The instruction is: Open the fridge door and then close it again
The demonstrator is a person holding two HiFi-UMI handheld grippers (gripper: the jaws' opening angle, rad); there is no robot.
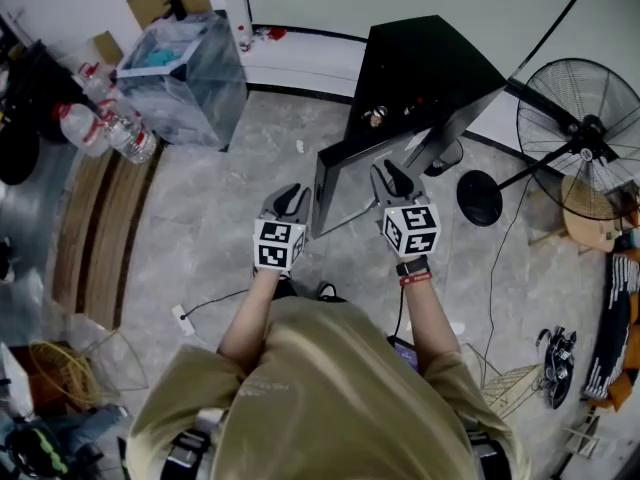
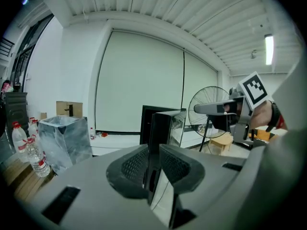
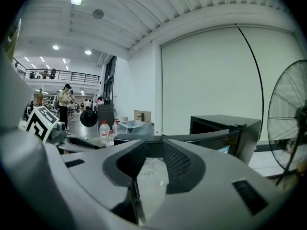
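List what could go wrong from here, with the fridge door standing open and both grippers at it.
1. The left gripper is clamped on the free edge of the fridge door; left there as the door shuts, it could get pinched against the fridge.
2. The right gripper is at the glossy door's top; whether it grips is unclear, so it may slip.
3. A small object on the fridge top might topple if the door slams.

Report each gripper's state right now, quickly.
Left gripper: closed on the fridge door, at its free edge.
Right gripper: jaws partly apart at the door's face, holding nothing.
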